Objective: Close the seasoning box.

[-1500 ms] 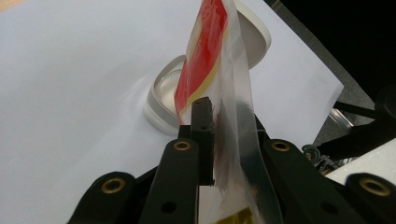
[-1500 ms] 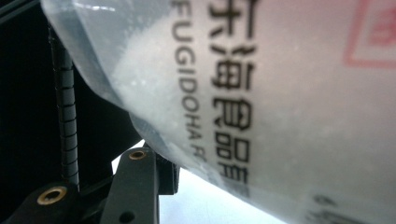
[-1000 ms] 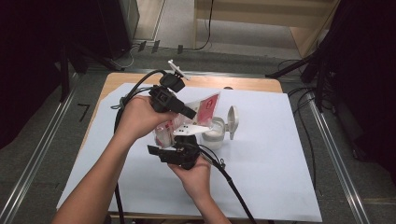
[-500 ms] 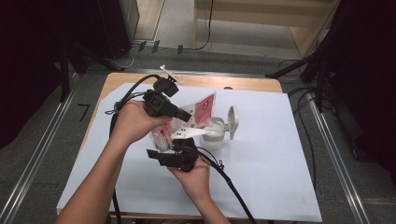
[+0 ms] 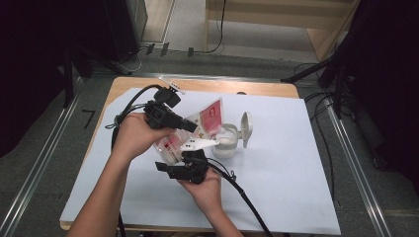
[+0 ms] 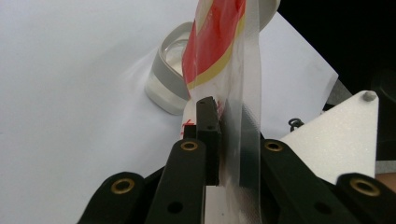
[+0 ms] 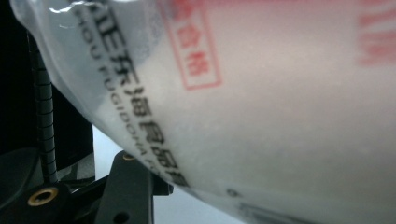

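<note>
Above the white sheet on the table point(image 5: 296, 197), we hold a printed plastic bag point(image 5: 210, 116) tilted over the open jar point(image 5: 226, 143). Left gripper point(image 6: 229, 130) fingers pinch its edge shut; right gripper point(image 5: 190, 160) fingers half-open, supporting its belly, grip unclear. Pouring appears underway; emptying remains.

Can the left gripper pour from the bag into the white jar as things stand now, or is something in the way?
Probably yes. The left gripper is shut on the bag, which tilts just beside the white jar. The jar's hinged lid stands open, so the mouth looks free.
</note>
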`<action>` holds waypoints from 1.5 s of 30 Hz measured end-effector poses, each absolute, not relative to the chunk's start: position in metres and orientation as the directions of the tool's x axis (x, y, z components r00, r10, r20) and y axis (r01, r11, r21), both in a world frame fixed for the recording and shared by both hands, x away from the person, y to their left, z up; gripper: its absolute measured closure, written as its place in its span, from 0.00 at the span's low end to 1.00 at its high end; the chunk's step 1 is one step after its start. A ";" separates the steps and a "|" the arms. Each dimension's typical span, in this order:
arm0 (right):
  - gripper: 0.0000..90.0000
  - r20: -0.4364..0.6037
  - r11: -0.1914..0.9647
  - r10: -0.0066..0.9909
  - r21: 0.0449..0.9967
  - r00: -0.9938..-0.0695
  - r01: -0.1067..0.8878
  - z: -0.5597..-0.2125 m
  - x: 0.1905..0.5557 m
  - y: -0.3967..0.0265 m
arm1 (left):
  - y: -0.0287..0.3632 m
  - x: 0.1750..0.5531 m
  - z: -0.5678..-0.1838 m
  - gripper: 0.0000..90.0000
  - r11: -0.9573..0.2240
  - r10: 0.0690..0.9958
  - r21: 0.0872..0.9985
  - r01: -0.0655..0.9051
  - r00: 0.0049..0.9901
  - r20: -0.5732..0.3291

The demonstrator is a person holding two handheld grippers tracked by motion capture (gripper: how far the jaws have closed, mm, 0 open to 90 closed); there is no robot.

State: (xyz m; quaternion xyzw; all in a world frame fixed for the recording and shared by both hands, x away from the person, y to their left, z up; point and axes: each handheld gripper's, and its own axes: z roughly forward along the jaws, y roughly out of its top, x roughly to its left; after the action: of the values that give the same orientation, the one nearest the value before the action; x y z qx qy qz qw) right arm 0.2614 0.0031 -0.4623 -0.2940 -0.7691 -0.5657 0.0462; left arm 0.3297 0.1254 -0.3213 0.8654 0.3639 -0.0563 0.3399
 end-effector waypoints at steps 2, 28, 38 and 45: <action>0.61 0.403 0.189 0.404 0.842 -0.821 0.506 -0.464 0.261 0.003 | 0.127 0.329 -0.323 0.96 -0.494 0.589 0.556 0.669 0.727 -0.351; 0.60 0.363 0.200 0.455 0.848 -0.813 0.491 -0.468 0.264 -0.002 | 0.151 0.321 -0.327 0.98 -0.463 0.559 0.598 0.654 0.739 -0.375; 0.59 0.336 0.184 0.497 0.860 -0.800 0.476 -0.469 0.265 -0.010 | 0.158 0.321 -0.327 0.98 -0.454 0.551 0.620 0.640 0.749 -0.369; 0.59 0.364 0.146 0.525 0.852 -0.769 0.502 -0.471 0.268 -0.018 | 0.164 0.320 -0.327 0.99 -0.436 0.564 0.633 0.640 0.742 -0.362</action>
State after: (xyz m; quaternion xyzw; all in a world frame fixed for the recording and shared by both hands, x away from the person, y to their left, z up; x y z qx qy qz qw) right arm 0.2679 -0.0177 -0.4713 -0.3395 -0.7568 -0.5584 -0.0103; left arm 0.3203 0.1645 -0.3266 0.8458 0.3557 -0.0481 0.3946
